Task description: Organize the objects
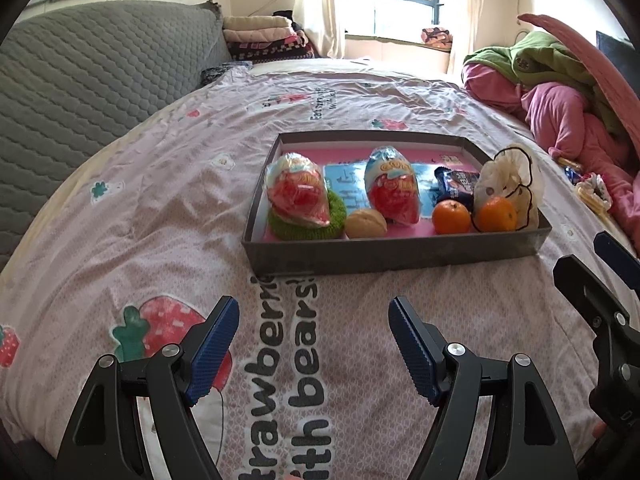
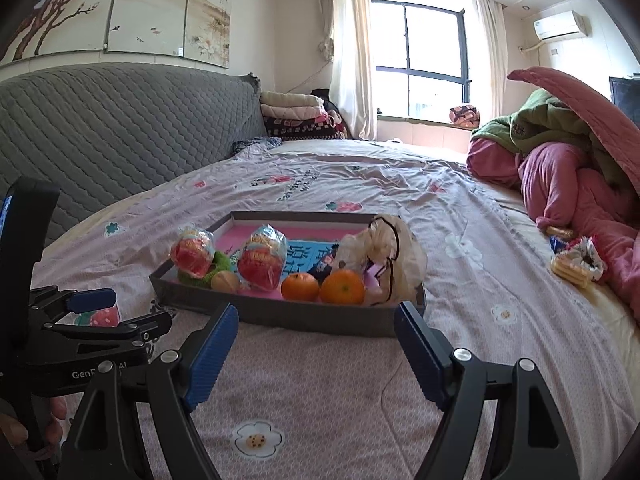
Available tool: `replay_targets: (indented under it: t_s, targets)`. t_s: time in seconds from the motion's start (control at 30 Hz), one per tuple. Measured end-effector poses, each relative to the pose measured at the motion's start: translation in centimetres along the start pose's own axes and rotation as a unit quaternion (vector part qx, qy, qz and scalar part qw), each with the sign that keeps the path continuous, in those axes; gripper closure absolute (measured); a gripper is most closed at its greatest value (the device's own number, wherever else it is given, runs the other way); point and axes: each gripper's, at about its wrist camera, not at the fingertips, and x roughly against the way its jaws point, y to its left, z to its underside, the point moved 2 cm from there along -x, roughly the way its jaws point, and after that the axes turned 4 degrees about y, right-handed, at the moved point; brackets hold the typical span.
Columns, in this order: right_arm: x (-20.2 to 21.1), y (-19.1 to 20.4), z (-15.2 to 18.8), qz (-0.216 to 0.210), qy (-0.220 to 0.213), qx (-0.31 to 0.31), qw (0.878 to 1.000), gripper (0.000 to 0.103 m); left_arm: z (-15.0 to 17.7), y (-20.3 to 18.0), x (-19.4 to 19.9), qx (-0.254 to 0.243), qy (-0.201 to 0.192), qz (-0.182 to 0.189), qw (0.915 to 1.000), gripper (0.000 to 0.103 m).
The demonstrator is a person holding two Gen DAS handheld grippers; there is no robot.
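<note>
Both grippers, left gripper [image 1: 312,344] and right gripper [image 2: 316,350], gape wide, empty. Only right view shows snack packets [image 2: 576,260] beside pink bedding [image 2: 568,184]; tray [image 2: 280,316] contents partly overlapping.

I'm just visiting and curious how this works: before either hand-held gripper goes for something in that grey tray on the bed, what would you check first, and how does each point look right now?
1. Left hand-held gripper empty, jaws open: ok.
2. Right hand-held gripper empty, jaws open: ok.
3. Shallow grey tray lying flat on the pink printed bedsheet: ok.
4. Two round orange tangerines at the tray's near edge, unobstructed: ok.
5. Red-and-clear snack bag resting on the green knitted ring, so lifting one may shift the other: not ok.
6. Contents of the cream plastic bag: cannot tell.
</note>
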Motion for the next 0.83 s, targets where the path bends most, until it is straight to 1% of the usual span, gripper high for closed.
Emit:
replay_targets:
  t_s: [0.23,0.47,0.6,0.7,0.83]
  targets:
    - [-0.3,-0.6,1.1,0.005,0.017,-0.021,1.000,0.023,1.5,-0.4,-1.1,0.000,0.016,0.009,0.9998,0.025]
    - [-1.8,-0.6,2.6,0.007,0.054,-0.020,0.998,0.023,2.9,-0.7,-2.8,-0.008,0.037,-0.001,0.9993,0.025]
    - [-2.5,-0.5,3.2,0.005,0.070,-0.018,0.997,0.023,3.0,-0.8,-2.9,-0.010,0.033,-0.002,0.9994,0.025]
    - [-2.8,-0.3,3.4,0.007,0.075,-0.012,0.997,0.023,2.9,-0.8,-2.8,-0.011,0.026,-0.002,0.9996,0.025]
    - [-2.9,0.1,3.5,0.007,0.076,-0.004,0.997,0.023,3.0,-0.6,-2.9,-0.007,0.028,0.001,0.9996,0.025]
